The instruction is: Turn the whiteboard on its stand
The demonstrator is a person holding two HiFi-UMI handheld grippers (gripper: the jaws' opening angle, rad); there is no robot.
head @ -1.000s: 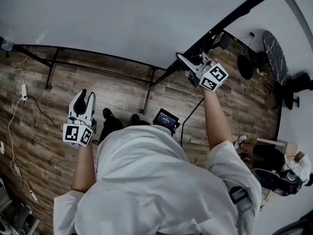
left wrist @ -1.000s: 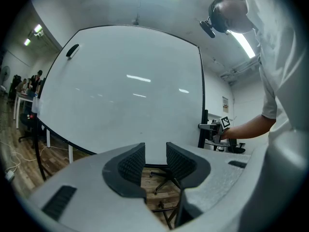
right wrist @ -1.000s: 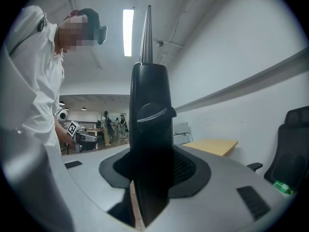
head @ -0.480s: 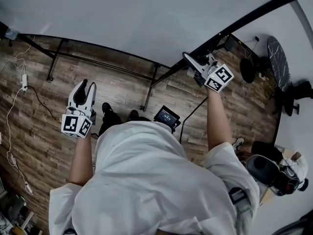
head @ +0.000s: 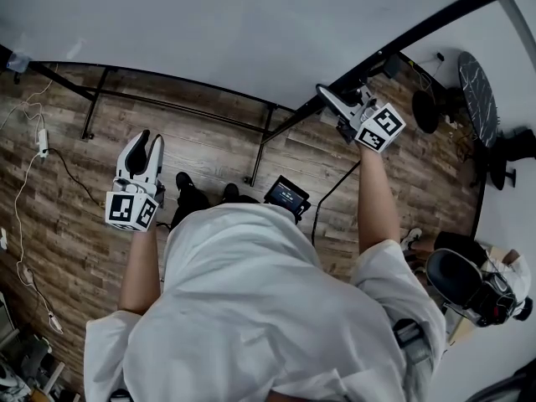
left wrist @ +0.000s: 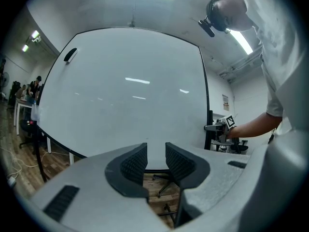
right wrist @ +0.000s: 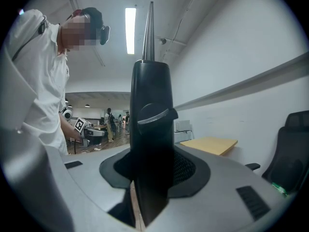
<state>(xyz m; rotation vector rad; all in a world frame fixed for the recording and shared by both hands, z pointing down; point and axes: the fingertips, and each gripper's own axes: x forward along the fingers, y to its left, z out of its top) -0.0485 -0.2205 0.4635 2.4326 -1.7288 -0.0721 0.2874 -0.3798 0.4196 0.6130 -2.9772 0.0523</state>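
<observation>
The large white whiteboard stands on its black metal stand right in front of the person, on the wood-plank floor. The right tongs are clenched on the board's black frame edge at its right side. The bar fills the gap between the pads, so that hand has its purchase for the turn. The left tongs are released: their jaws stand apart and have just been narrowing a little. Nothing is between them, and the board's blank face lies ahead, clear of the tips.

From where I stand the turn looks barely begun, if at all, and I cannot tell which way the board pivots. I'd say the thing to get right is letting the right hand lead in a slow arc that follows the frame. The pads should stay square on the bar so it neither twists out nor slides along. The frame looks thin and smooth, and a jerk would likely break the grip. The left tongs would do best meeting the board away from the right hand, taking a rim or pressing flat, to steady the swing and stop it running on. The person's feet are close to the stand's rails, and a white cable lies on the floor to the left, so any stepping round wants care, not a lunge
</observation>
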